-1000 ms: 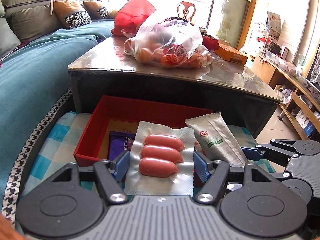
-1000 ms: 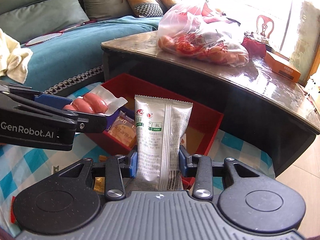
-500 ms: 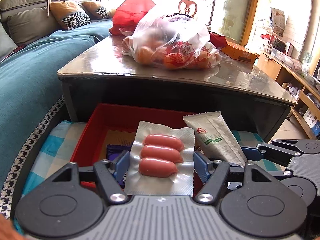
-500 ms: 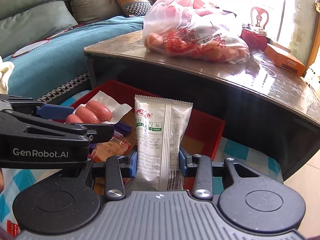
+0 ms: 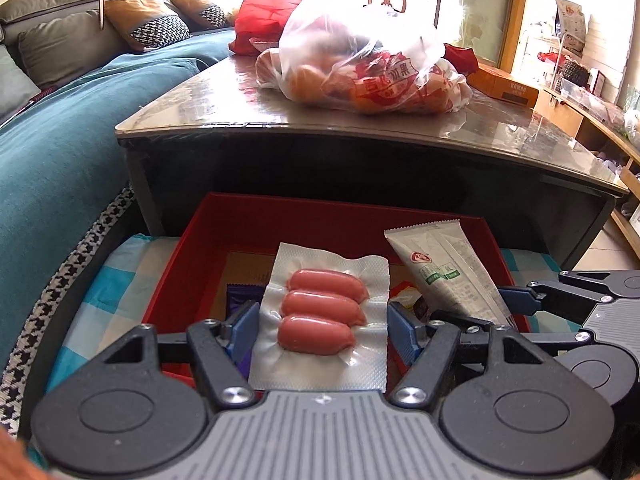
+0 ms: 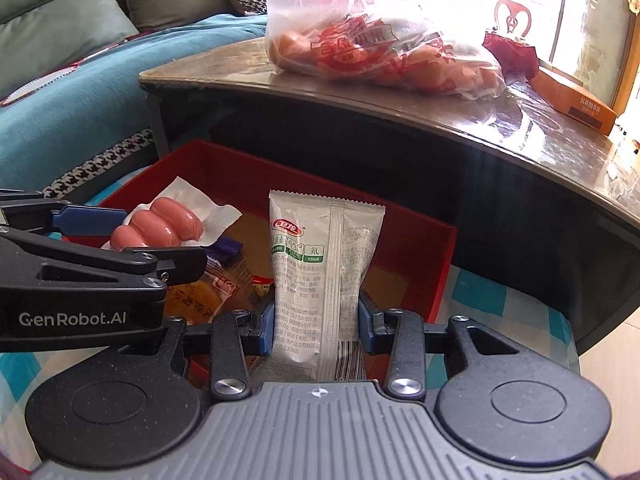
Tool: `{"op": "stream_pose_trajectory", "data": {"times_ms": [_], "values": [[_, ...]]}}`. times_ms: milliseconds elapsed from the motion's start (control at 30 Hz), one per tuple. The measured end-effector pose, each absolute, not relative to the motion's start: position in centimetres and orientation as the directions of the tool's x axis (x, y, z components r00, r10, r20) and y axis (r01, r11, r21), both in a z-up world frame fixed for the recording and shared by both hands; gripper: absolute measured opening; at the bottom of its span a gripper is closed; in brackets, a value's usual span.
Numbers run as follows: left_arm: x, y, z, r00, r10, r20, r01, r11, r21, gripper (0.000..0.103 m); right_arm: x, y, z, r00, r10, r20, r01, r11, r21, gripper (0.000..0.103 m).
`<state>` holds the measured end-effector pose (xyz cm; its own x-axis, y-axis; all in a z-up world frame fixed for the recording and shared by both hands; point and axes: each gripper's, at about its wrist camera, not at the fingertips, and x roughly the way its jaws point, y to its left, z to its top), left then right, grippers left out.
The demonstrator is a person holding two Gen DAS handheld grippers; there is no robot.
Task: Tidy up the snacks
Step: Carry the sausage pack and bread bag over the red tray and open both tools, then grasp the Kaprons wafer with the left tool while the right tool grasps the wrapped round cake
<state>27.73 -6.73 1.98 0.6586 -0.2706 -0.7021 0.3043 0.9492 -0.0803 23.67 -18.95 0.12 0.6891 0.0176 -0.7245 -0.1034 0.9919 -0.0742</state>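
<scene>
Left gripper [image 5: 322, 322] clamped across a vacuum-packed sausage pack [image 5: 322, 312] — jaws wide. Right gripper [image 6: 318, 320] pinched tight on a silver-green snack pouch [image 6: 320, 264] — both over the red box [image 5: 280, 220].

Bright window backlight; tabletop [image 5: 400, 128] glare; fisheye-bent edges; sharp.

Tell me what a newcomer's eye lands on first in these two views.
First, the vacuum pack of three sausages, gripped in the left claw over the red box. Next, the pale snack pouch, standing upright in the right claw. Behind, a bulging plastic bag sits on the glossy table.
</scene>
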Motion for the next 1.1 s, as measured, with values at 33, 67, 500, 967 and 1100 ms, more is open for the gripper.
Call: {"op": "stream_pose_trajectory", "data": {"times_ms": [33, 67, 500, 967, 1100], "values": [[27.8, -6.7, 1.9, 0.658, -0.269, -0.704, 0.303, 0.950, -0.080, 0.095, 23.8, -18.9, 0.0, 0.688, 0.017, -0.725, -0.102, 0.992, -0.073, 0.047], [27.8, -6.7, 1.8, 0.658, -0.265, -0.705, 0.301, 0.951, -0.077, 0.095, 23.8, -18.9, -0.1, 0.687, 0.017, -0.727, -0.101, 0.992, -0.072, 0.047], [27.9, -6.8, 1.4, 0.659, -0.237, -0.714, 0.291, 0.955, -0.049, 0.096, 24.4, -18.8, -1.0, 0.683, 0.001, -0.730, -0.094, 0.992, -0.086, 0.051], [26.9, -6.2, 2.6, 0.675, -0.230, -0.701, 0.292, 0.956, -0.033, 0.097, 23.2, -19.6, -0.4, 0.705, -0.023, -0.708, -0.064, 0.993, -0.096, 0.072], [25.7, -5.4, 3.1, 0.669, -0.242, -0.703, 0.298, 0.954, -0.044, 0.097, 21.8, -19.8, 0.5, 0.717, -0.022, -0.697, -0.065, 0.993, -0.098, 0.072]]}}
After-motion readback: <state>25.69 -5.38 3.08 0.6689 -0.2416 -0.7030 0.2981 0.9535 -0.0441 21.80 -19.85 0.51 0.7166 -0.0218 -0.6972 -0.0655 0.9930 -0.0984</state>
